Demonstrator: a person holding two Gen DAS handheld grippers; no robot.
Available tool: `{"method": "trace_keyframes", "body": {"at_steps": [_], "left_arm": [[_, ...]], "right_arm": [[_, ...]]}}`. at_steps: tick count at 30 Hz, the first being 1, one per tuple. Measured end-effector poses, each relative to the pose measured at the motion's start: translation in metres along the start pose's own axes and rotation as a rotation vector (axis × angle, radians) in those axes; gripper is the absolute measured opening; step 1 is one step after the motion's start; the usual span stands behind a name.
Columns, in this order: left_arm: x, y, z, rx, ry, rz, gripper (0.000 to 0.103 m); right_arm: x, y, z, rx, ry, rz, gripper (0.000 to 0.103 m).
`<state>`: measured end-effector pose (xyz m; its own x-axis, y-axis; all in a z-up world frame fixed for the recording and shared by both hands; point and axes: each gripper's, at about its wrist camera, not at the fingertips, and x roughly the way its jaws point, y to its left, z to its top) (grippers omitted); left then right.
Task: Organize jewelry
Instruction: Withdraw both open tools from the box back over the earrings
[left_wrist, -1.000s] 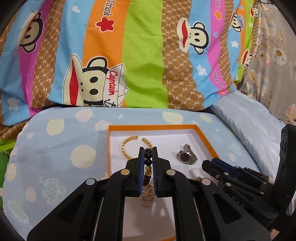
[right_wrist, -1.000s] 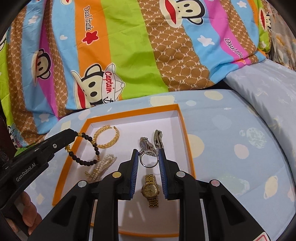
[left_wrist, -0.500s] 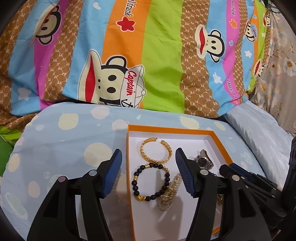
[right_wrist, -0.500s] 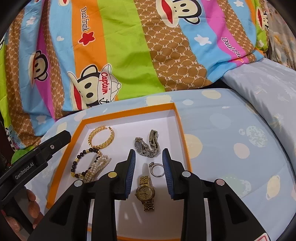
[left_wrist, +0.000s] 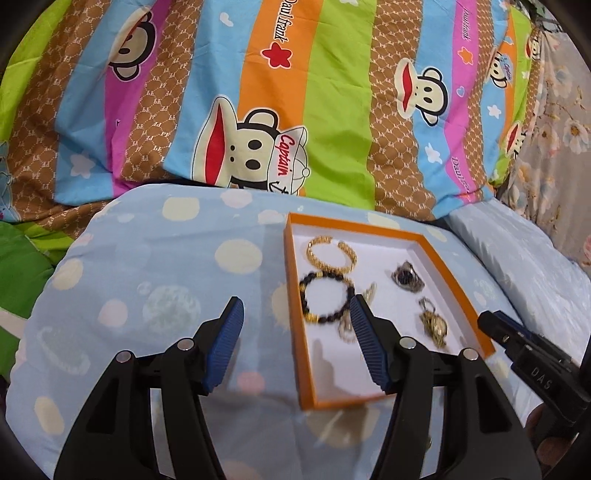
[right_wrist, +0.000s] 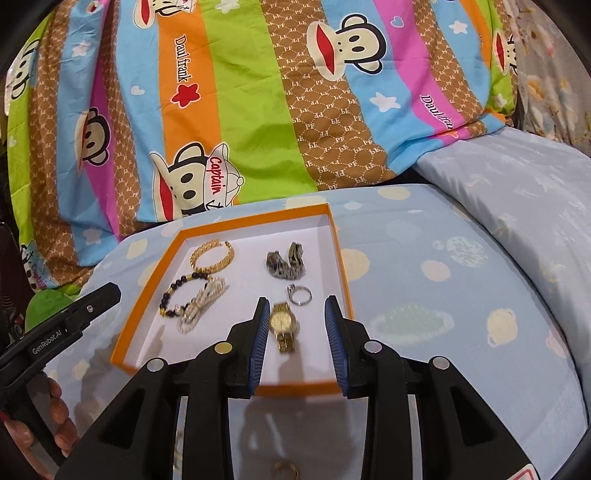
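Observation:
An orange-rimmed white tray (right_wrist: 340, 254) (left_wrist: 291, 295) lies on the blue spotted cushion. It holds a gold bangle (right_wrist: 212, 253) (left_wrist: 330, 253), a black bead bracelet (right_wrist: 173, 295) (left_wrist: 325, 299), a pearl bracelet (right_wrist: 203, 302), a silver watch (right_wrist: 284, 262) (left_wrist: 406, 277), a silver ring (right_wrist: 300, 294) and a gold watch (right_wrist: 282, 325) (left_wrist: 434, 326). My left gripper (left_wrist: 295, 314) is open and empty, over the tray's left rim. My right gripper (right_wrist: 295, 314) is open and empty, above the gold watch.
A striped cartoon-monkey bedsheet (right_wrist: 258, 110) rises behind the cushion. A pale blue pillow (right_wrist: 517, 192) lies at the right. A small gold ring (right_wrist: 284, 470) shows on the cushion under my right gripper. The left gripper's finger (right_wrist: 88, 306) reaches in at the tray's left.
My left gripper let go of the black bead bracelet in the tray, opened and drew back left. My right gripper released the silver ring in the tray, opened and pulled back.

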<state>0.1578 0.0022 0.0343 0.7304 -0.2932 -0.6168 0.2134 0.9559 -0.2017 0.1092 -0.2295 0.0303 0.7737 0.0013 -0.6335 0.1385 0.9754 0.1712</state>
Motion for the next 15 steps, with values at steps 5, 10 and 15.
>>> {"method": "trace_keyframes", "body": {"at_steps": [5,10,15], "left_arm": [[-0.017,-0.007,-0.026,0.033,0.029,-0.016,0.058],[-0.026,-0.013,-0.047,0.041,0.072,-0.037,0.058],[-0.036,-0.019,-0.064,0.048,0.101,-0.043,0.058]], "right_arm": [[-0.015,-0.004,-0.024,0.013,0.032,-0.005,0.031],[-0.026,-0.007,-0.046,0.026,0.07,-0.007,0.031],[-0.038,-0.008,-0.061,0.036,0.092,-0.007,0.031]]}}
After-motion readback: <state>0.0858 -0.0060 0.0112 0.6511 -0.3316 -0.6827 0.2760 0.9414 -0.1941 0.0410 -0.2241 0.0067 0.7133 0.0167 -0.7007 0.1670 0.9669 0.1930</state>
